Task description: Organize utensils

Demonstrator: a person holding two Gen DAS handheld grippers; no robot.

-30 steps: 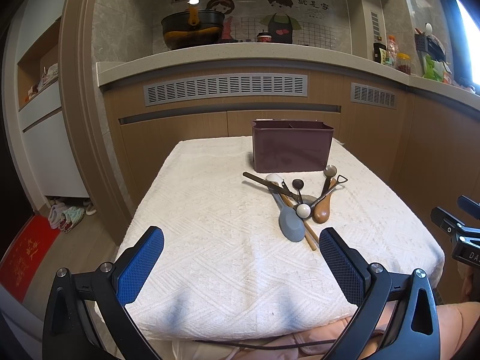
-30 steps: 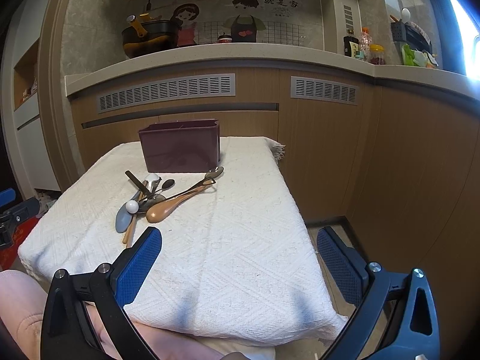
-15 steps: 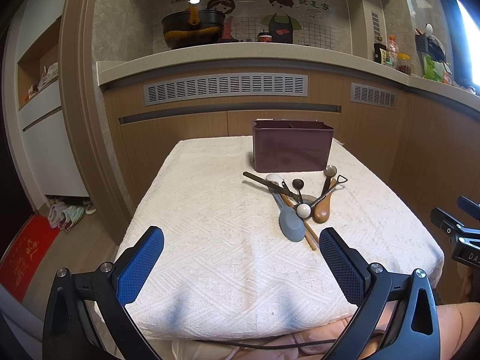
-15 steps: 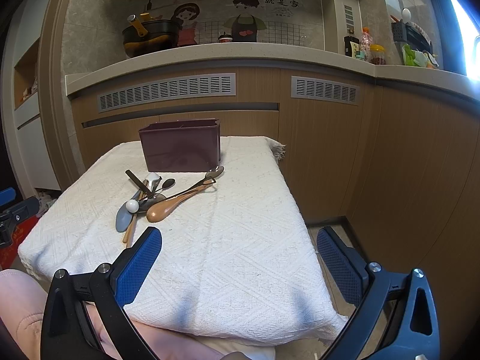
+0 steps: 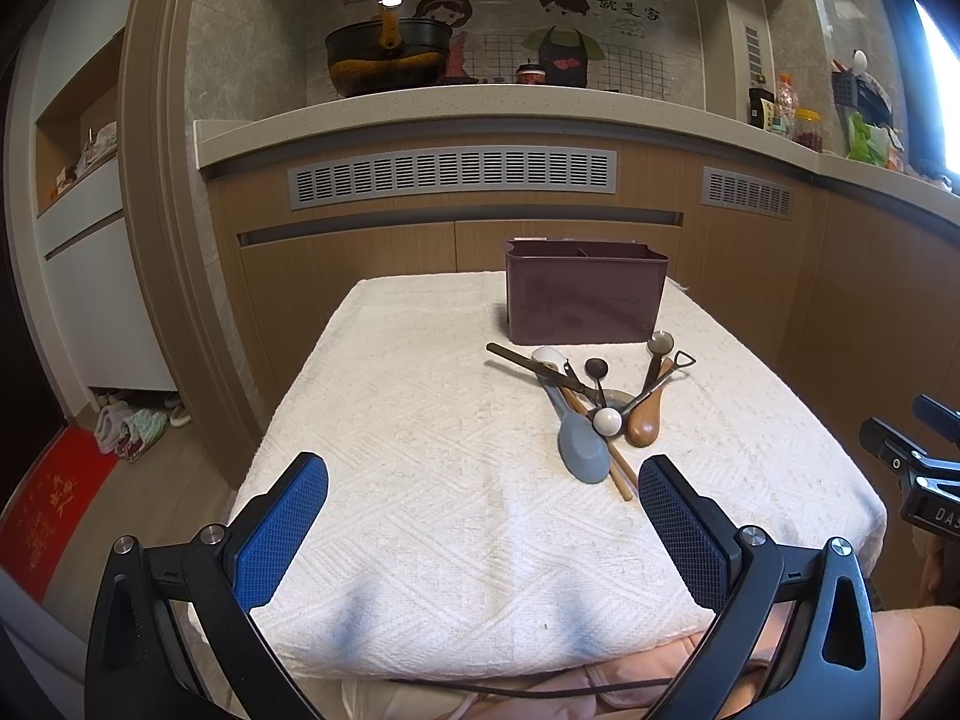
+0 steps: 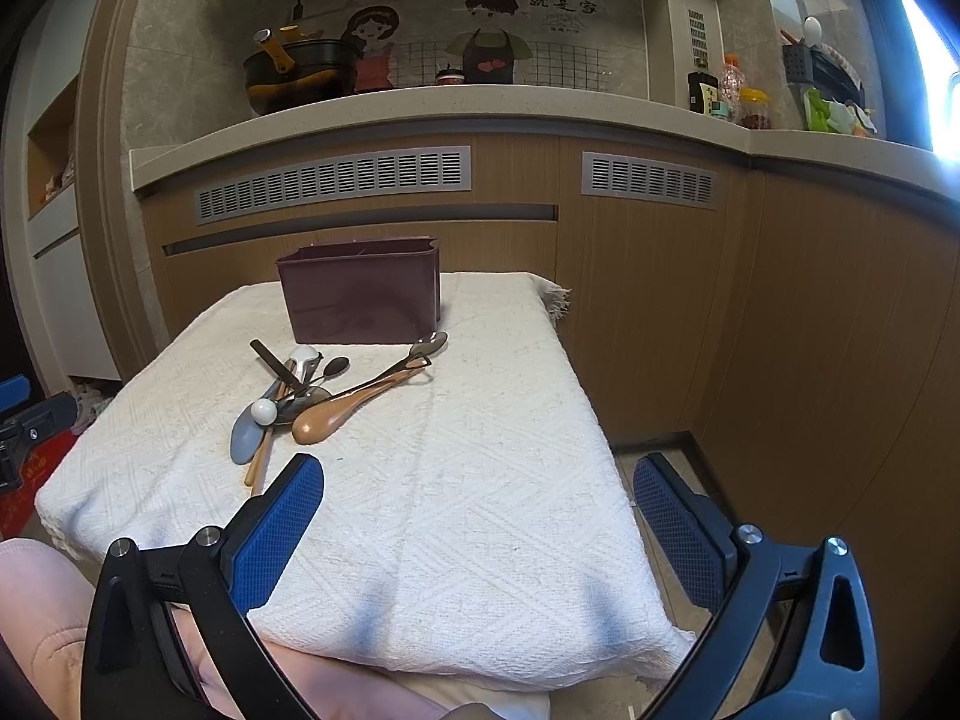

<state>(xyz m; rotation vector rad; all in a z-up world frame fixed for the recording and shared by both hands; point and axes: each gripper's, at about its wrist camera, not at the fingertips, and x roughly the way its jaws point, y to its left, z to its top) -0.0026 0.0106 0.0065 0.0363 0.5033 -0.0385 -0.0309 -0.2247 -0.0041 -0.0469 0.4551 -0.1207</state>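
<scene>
White woven cloth (image 5: pixel 456 480) covers the table in the left wrist view, and a dark maroon box (image 5: pixel 585 291) stands on it toward the far edge, its top split into compartments. Just in front of the box lies a tangled pile of utensils (image 5: pixel 594 402), well apart from the camera. In the pile, a grey spoon (image 5: pixel 579 447) points its bowl away from the box, a brown wooden spoon (image 5: pixel 647 417) lies to the right of it, and a small white ball end (image 5: pixel 607 420) sits between the two. A wooden chopstick (image 5: pixel 612 459) runs under the grey spoon, and a dark flat handle (image 5: pixel 528 367) crosses the pile close to the box. The left gripper (image 5: pixel 483 531) hangs over the near edge of the cloth, its blue-padded fingers spread wide with nothing between them. Behind the box runs a wooden counter front with a grey vent (image 5: pixel 453 177).

From the right wrist view, the box (image 6: pixel 360 288) stands left of centre, and the utensils (image 6: pixel 318 387) lie in front of it, left of the camera's line. The wooden spoon (image 6: pixel 354 405) stretches from the pile toward the box's right corner, beside a metal spoon (image 6: pixel 429 345). The right gripper (image 6: pixel 477 531) is also spread wide and holds nothing, over the near right part of the cloth (image 6: pixel 480 480). A black wok (image 6: pixel 297 75) sits on the counter above the box.
</scene>
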